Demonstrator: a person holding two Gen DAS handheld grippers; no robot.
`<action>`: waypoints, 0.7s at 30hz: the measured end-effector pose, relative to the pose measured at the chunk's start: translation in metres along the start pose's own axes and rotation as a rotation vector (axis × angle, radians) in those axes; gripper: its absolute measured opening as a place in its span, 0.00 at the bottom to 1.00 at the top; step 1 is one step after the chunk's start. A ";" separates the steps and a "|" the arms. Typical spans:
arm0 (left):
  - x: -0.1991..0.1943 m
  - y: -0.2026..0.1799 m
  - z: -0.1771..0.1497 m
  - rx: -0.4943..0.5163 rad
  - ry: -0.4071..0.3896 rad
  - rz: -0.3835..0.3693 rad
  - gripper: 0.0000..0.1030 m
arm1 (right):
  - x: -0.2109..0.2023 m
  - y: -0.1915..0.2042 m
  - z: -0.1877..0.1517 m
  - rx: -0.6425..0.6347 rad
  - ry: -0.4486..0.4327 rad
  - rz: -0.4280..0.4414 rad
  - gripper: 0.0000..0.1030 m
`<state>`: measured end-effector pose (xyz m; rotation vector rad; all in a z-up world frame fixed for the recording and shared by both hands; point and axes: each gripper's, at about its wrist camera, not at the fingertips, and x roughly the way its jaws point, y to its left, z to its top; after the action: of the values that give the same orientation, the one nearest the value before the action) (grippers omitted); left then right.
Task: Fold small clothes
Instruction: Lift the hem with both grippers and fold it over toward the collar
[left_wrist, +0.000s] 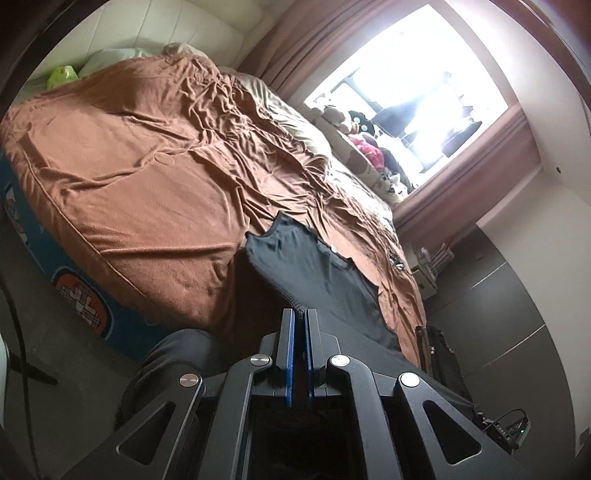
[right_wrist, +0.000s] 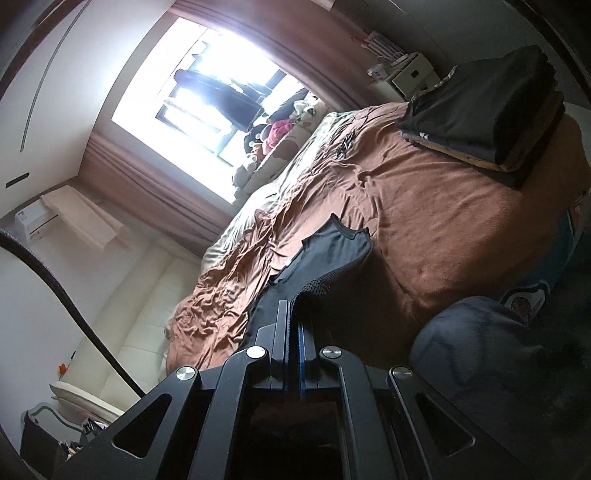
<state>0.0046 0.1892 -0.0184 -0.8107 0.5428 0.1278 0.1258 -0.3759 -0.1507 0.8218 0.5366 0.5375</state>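
Note:
A small black sleeveless top (left_wrist: 314, 269) is held up over the near edge of a bed with a brown sheet (left_wrist: 147, 177). My left gripper (left_wrist: 300, 314) is shut on one edge of the top, with the fabric pinched between its blue pads. My right gripper (right_wrist: 293, 308) is shut on another edge of the same top (right_wrist: 332, 247), which has a ribbed hem bunched at the fingertips. The top's far end with neck and armholes trails onto the sheet (right_wrist: 443, 221).
A stack of folded dark clothes (right_wrist: 487, 110) lies on the bed's far corner. Plush toys (left_wrist: 354, 136) sit by the bright window. A pillow and a green item (left_wrist: 62, 74) lie at the head. The person's dark-trousered leg (right_wrist: 480, 350) is beside the bed.

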 end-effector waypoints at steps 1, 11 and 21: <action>-0.001 -0.001 0.000 0.004 -0.003 0.000 0.04 | 0.000 0.000 0.000 0.000 -0.001 0.005 0.00; 0.016 0.000 0.005 0.012 0.000 0.027 0.04 | 0.023 -0.004 0.010 -0.016 0.009 0.010 0.00; 0.053 -0.011 0.034 0.021 0.011 0.030 0.04 | 0.066 0.000 0.033 0.005 0.018 -0.007 0.00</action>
<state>0.0674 0.2014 -0.0189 -0.7838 0.5661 0.1452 0.1956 -0.3522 -0.1471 0.8199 0.5576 0.5379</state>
